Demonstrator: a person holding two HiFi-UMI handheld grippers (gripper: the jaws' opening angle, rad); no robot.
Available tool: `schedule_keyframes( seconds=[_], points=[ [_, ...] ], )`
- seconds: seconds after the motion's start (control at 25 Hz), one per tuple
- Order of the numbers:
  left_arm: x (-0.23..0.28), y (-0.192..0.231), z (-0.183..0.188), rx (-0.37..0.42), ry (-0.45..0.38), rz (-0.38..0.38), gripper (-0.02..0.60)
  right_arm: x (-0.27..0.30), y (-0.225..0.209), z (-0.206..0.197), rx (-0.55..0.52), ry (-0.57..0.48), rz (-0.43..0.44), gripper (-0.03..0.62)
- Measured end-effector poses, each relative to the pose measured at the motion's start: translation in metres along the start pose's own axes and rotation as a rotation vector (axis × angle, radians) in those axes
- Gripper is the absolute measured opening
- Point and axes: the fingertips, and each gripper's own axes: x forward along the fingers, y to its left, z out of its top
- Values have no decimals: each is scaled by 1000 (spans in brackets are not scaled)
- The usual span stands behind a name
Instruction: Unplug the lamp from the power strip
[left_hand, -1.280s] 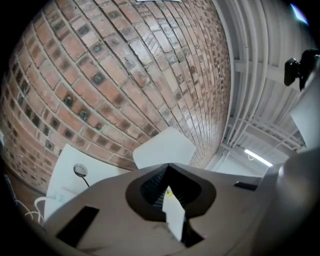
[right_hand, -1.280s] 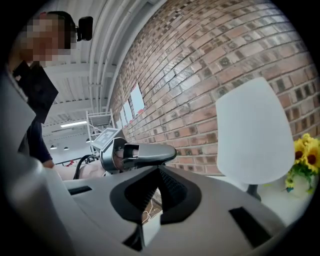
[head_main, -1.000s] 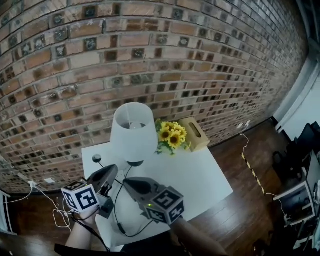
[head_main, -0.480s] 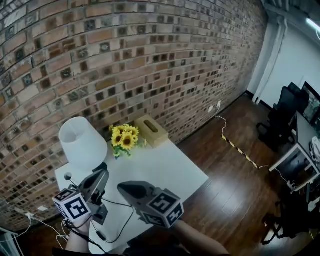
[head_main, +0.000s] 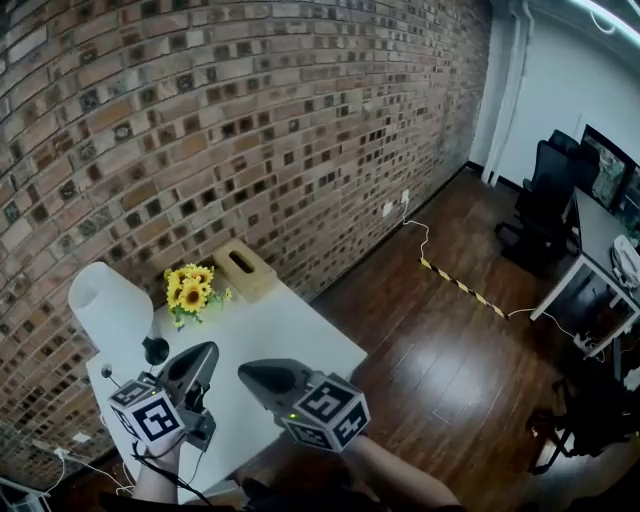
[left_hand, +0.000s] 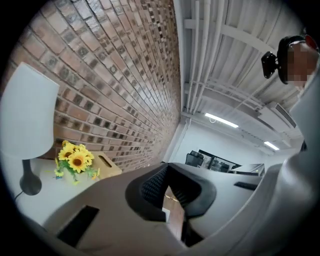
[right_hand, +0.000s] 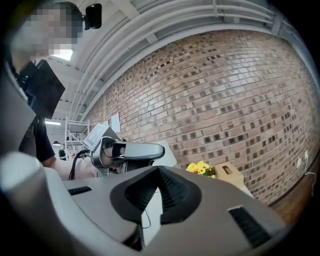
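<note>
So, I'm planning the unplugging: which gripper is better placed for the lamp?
Left, probably. The left gripper sits beside the lamp, the right gripper farther right over the table. Both are shut and empty.

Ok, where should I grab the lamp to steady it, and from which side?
On the lamp, probably the thin stem between shade and round base: upright and narrow, while the shade is too wide for the jaws. Come in level from the near side with the left gripper; the brick wall stands behind, the sunflowers on its right. Open the shut jaws first.
</note>
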Motion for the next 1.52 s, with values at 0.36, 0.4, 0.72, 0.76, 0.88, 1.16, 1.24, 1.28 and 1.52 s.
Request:
schedule_keyframes(
  seconds=[0.36,0.4,0.72,0.76,0.88,1.16,1.24,1.28,1.52],
  points=[
    [93,-88,-21,69,75,-95,23,-104,-64,14,12,-37,-102,3],
    [102,-94,-22,74,84,-106,23,-111,-71,16,15,-43,-118,3],
    [164,-122,-34,86,149,-215,23,-158,-121,30,34,-81,-248,4],
    [172,-123,-35,81,151,-230,23,-161,-127,32,34,-80,-263,4],
    [199,-128,-34,70,154,-283,23,-169,-148,35,24,-66,-313,3],
    [251,-119,-29,48,164,-378,23,-165,-197,43,19,-40,-393,5],
    [263,-109,-27,33,169,-390,23,-158,-209,44,24,-35,-406,5],
    [268,-104,-26,21,170,-393,23,-155,-214,44,27,-30,-409,5],
    [295,-84,-19,-26,168,-425,23,-142,-242,43,40,6,-448,5]
  ],
)
